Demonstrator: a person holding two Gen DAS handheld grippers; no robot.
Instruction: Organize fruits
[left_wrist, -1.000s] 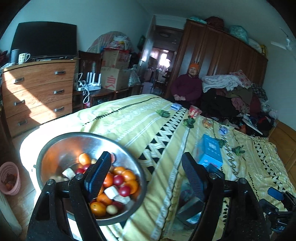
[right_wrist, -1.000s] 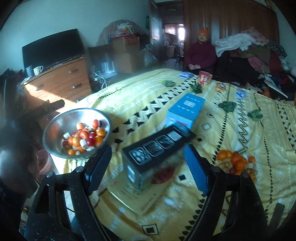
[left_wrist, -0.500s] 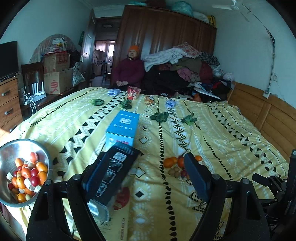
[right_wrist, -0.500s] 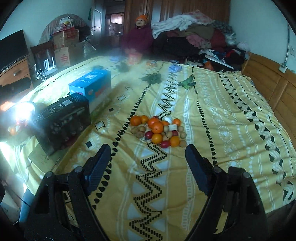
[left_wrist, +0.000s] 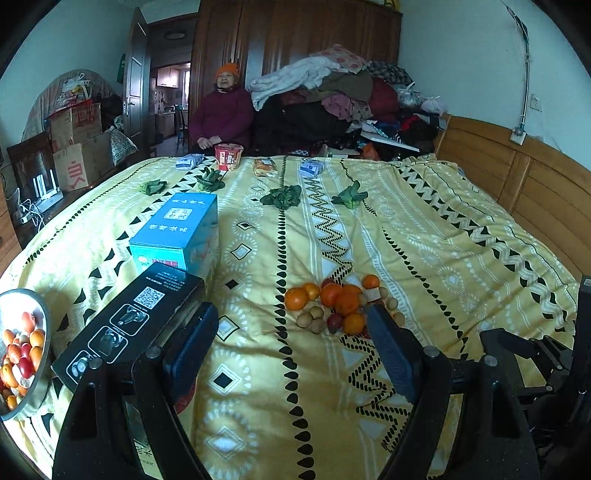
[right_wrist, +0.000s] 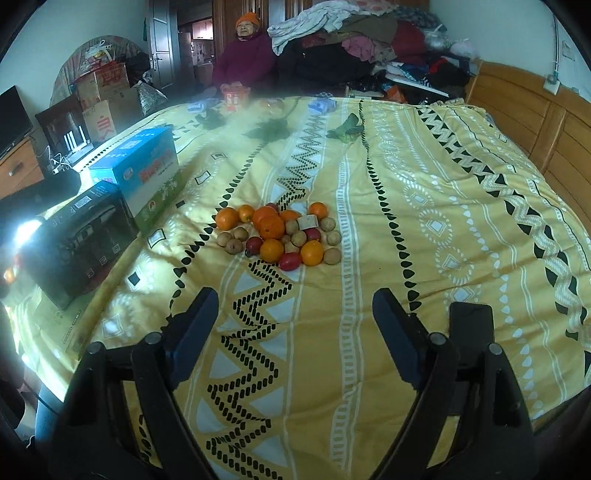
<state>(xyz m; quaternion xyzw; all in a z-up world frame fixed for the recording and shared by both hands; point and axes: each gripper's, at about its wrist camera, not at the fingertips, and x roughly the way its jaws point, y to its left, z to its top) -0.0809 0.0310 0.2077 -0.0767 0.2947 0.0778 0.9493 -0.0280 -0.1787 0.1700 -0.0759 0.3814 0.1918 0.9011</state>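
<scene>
The left gripper (left_wrist: 291, 343) has its two dark fingers (left_wrist: 192, 347) spread wide with nothing between them. The right gripper (right_wrist: 295, 332) is the same: fingers (right_wrist: 391, 332) apart, jaws empty, only the bed cover showing in the gap. Neither one is touching any fruit.

Let us use the fruit pile (right_wrist: 277, 232) as our marker. It sits on the yellow bed cover (right_wrist: 443, 206), just ahead of both grippers. It has round oranges, small red fruits, little brown fruits and a pale square piece near its far side. In the left view the same pile (left_wrist: 336, 306) shows just past the right finger's tip.

To the left of the pile lies a black box (left_wrist: 136, 321), and behind that a blue box (left_wrist: 177, 232). Farther left, past the black box, is a metal bowl (left_wrist: 38, 369) at the edge of the bed. It already holds many orange, red and pale pieces.

Just to the right of the right gripper lies a dark phone (right_wrist: 471, 328), nearer than the pile. Far behind the pile are green leaves (left_wrist: 282, 195), some snack packs, and a person (left_wrist: 223, 110) sitting at the end of the bed.

So I think some fruit is already sorted in the bowl, but the whole pile on the bed is left to do. No fruit is picked up right now.
</scene>
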